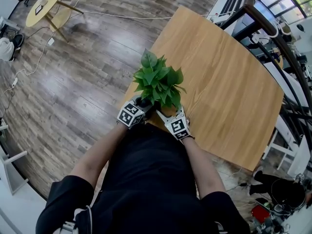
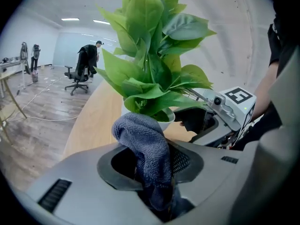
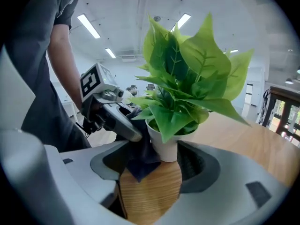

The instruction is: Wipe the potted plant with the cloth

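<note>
The potted plant (image 1: 158, 82) has broad green leaves and stands near the front left corner of the wooden table (image 1: 229, 77). My left gripper (image 2: 152, 156) is shut on a dark blue-grey cloth (image 2: 145, 144), whose bunched top rests against the rim of the white pot (image 2: 165, 122). My right gripper (image 3: 154, 172) is open around the pot (image 3: 165, 146). Its right pad lies against the pot's side, and the cloth (image 3: 140, 161) hangs between the pot and its left jaw. In the head view both grippers (image 1: 144, 104) (image 1: 168, 113) flank the plant's base, and the pot is hidden under the leaves.
The table's edge runs just behind the grippers, with wood floor (image 1: 87, 72) below. A small round yellow table (image 1: 45, 6) and cables lie far left. A dark railing (image 1: 273, 43) borders the table's far right. An office chair (image 2: 77, 74) stands in the distance.
</note>
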`<state>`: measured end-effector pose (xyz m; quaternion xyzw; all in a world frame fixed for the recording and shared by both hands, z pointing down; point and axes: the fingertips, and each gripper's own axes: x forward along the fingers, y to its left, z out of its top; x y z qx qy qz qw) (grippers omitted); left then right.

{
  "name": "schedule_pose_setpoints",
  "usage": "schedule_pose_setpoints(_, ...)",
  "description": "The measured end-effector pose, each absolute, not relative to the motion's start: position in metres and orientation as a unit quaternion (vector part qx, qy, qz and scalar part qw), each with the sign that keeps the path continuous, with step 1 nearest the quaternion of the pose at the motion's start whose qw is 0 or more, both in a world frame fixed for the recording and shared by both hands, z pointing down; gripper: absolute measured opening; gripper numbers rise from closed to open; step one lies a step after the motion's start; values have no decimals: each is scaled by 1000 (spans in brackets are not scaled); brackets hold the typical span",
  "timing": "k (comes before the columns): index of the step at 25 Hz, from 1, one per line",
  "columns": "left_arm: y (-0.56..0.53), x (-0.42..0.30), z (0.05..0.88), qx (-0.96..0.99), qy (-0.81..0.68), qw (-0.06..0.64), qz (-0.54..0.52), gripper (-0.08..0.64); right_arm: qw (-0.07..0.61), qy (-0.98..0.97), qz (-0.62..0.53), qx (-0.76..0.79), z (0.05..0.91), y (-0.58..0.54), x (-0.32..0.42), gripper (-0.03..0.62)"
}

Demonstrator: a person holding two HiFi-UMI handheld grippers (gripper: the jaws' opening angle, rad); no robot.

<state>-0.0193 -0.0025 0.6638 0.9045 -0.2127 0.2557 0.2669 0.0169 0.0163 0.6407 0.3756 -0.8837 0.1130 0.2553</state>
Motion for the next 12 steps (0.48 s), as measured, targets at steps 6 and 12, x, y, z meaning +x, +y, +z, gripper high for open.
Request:
schedule_pose_setpoints(6,-2,-23,666,902,-222,270,253,152,257,-861,113,423,644,8,41,308)
schedule_pose_setpoints(12,2,-19,667,911,-197,237,275,152,287,-862,93,408,644,-9,39,308)
